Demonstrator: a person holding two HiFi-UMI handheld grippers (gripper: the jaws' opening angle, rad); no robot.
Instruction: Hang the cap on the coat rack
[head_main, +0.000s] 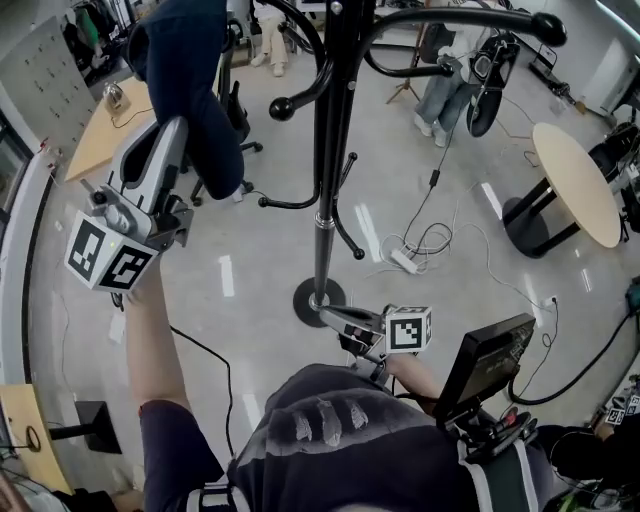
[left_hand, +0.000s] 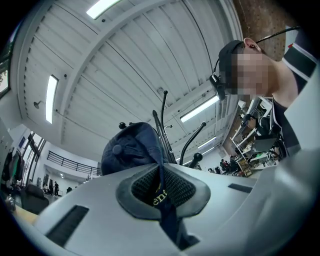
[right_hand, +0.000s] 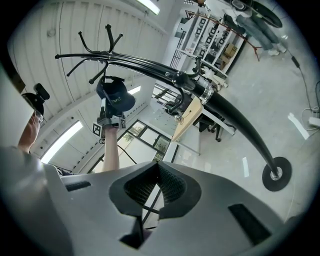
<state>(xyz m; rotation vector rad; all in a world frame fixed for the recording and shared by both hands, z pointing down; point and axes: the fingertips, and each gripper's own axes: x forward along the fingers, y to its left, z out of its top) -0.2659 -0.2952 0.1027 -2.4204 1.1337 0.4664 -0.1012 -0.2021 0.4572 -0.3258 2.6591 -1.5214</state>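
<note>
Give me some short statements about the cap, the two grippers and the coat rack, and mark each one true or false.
1. The left gripper is shut on the cap. True.
2. The cap hangs on a hook of the coat rack. False: it is in the left gripper's jaws, held up near the rack.
3. The right gripper holds a second cap. False: nothing is between its jaws.
4. The coat rack stands on a round base. True.

Cap (head_main: 192, 85) is clamped in left tool (head_main: 176, 132); coat rack pole (head_main: 328, 130) is placed right of it, ahead of right tool (head_main: 335, 318).
</note>
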